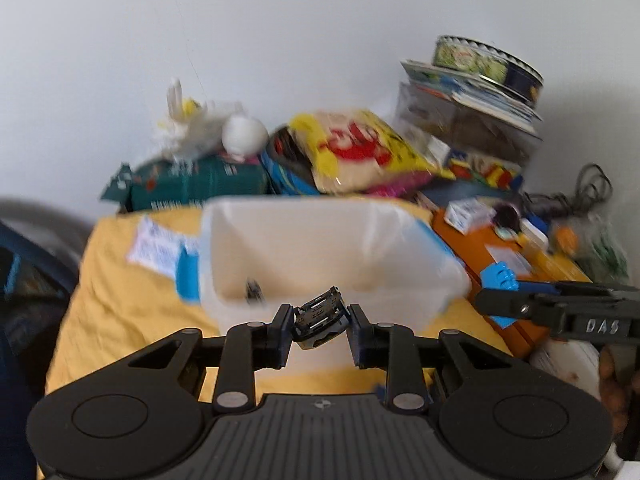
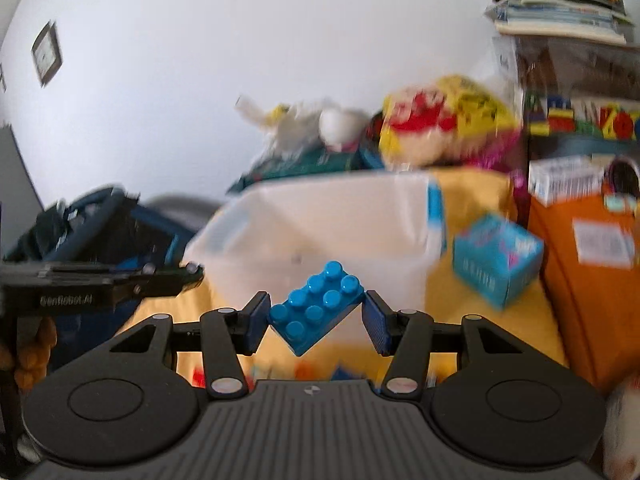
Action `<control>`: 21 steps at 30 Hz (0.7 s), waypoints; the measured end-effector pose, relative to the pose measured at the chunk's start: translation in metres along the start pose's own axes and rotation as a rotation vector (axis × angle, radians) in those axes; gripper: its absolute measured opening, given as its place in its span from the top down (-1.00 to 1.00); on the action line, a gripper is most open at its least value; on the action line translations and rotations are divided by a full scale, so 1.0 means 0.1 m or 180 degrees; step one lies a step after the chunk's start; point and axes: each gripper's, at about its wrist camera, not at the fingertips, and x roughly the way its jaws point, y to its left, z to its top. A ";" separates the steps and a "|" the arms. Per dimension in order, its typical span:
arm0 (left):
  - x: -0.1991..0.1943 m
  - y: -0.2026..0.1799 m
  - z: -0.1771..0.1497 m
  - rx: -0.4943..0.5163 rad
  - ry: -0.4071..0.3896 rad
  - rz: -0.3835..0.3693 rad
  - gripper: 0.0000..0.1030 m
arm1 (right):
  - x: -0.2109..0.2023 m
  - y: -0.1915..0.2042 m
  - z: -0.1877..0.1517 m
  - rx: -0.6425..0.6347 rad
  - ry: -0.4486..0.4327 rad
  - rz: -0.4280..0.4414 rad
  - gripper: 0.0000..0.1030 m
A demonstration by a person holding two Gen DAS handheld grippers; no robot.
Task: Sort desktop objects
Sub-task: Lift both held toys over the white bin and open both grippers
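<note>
Blue building brick [image 2: 316,312] sits cornerwise in your right gripper [image 2: 316,320]; your left gripper [image 1: 320,322] clamps a small black part [image 1: 319,318]. Both hang just short of the translucent bin [image 1: 320,248]. Release early and either could drop outside its rim.

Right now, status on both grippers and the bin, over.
Left gripper shut on small black part. Right gripper shut on blue brick. White bin dead ahead, open. Nothing blocking either drop.
</note>
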 end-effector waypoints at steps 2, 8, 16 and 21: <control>0.10 0.03 0.17 -0.0018 -0.0013 0.0008 0.38 | 0.09 -0.06 0.20 0.0048 0.0005 0.0004 -0.05; 0.38 0.07 0.47 -0.0053 0.0044 0.0041 0.38 | 0.48 -0.23 0.60 0.0133 0.0163 -0.0058 -0.05; 0.67 0.14 0.61 -0.0071 0.0258 0.0098 0.33 | 0.85 -0.30 0.71 0.0074 0.0485 -0.0205 -0.06; 0.69 0.20 0.58 -0.0111 0.0262 0.0242 -0.22 | 0.95 -0.24 0.75 -0.0069 0.0546 -0.0282 -0.33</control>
